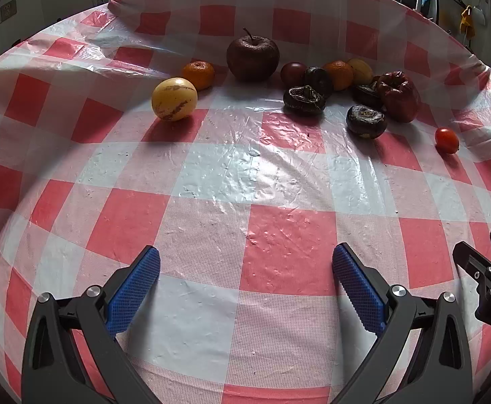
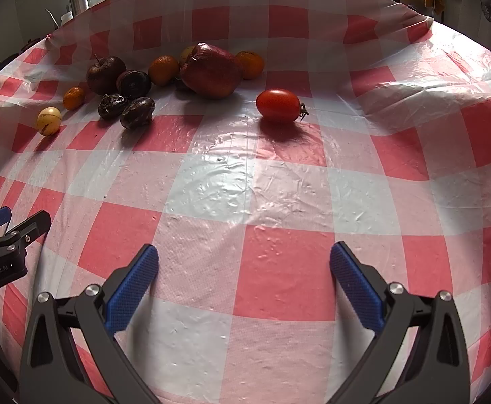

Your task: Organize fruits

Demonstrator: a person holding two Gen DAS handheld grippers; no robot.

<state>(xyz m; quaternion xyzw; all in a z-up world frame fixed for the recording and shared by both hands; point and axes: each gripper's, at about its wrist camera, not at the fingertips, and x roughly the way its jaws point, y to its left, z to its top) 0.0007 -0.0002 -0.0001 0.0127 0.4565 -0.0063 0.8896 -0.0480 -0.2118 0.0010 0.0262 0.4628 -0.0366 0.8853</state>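
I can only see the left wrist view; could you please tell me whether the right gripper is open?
Observer: Yes, the right gripper is open, with nothing between its fingers.
Operator: Does the small tomato have a stalk?
Observer: Yes, the tomato has a dried stalk on its right end, as seen in the right wrist view.
Operator: Is any fruit hidden from me?
Observer: Yes, an orange lies behind the wrinkled red fruit.

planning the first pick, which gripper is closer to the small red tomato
Right. The right gripper faces the small red tomato almost straight ahead, open above the cloth. The left gripper sits further left, with the tomato far off to its right.
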